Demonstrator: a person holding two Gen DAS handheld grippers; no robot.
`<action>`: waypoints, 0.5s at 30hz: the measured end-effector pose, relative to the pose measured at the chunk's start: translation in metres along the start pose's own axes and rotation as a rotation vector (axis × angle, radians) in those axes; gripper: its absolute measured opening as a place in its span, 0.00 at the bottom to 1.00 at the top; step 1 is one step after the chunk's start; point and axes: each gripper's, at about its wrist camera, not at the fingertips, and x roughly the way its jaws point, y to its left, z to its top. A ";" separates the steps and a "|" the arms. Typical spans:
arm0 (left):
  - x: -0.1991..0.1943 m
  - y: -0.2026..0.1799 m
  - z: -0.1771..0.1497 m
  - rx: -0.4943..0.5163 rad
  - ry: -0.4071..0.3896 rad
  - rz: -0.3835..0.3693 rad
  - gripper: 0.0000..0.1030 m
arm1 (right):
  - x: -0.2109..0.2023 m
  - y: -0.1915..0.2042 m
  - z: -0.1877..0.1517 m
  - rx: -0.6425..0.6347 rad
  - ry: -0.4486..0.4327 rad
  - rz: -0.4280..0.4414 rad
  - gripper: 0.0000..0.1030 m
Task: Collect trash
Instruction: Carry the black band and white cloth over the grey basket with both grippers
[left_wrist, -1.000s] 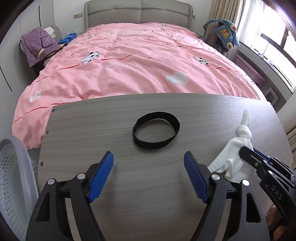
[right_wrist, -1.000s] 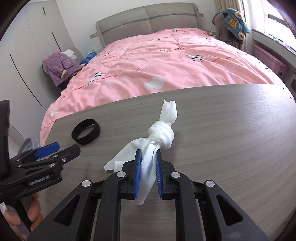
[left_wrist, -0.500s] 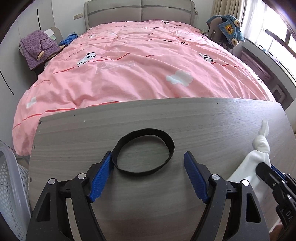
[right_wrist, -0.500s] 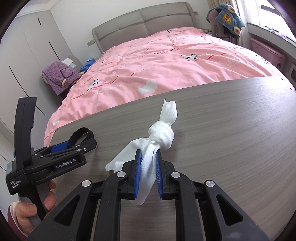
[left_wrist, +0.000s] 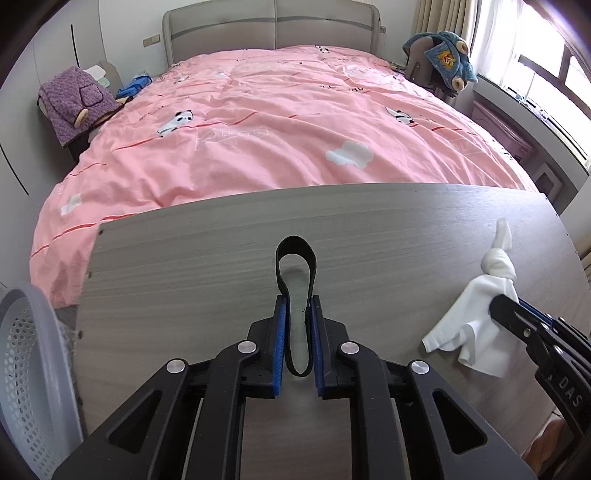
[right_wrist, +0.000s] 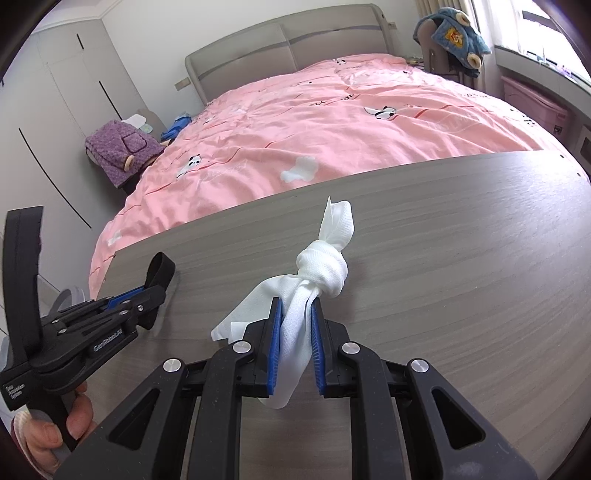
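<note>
On the grey table (left_wrist: 406, 236) at the bed's foot, the left gripper (left_wrist: 295, 334) pinches the black band (left_wrist: 295, 258) flat and the right gripper (right_wrist: 295, 332) clamps the knotted white cloth (right_wrist: 321, 266), both secured for binning.

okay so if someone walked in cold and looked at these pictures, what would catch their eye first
Probably the big pink bedspread filling the room behind the grey wooden table. Next, the left gripper, near the table's front edge, squeezing a black elastic band into a narrow loop. To its right, the right gripper clamps a knotted white cloth.
</note>
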 end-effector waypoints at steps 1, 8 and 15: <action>-0.005 0.001 -0.003 0.001 -0.008 0.003 0.12 | -0.001 0.003 -0.001 -0.005 -0.001 0.000 0.15; -0.044 0.026 -0.019 -0.019 -0.070 0.029 0.12 | -0.011 0.039 -0.007 -0.065 -0.006 0.024 0.15; -0.080 0.069 -0.037 -0.073 -0.130 0.084 0.12 | -0.020 0.089 -0.011 -0.150 -0.012 0.065 0.15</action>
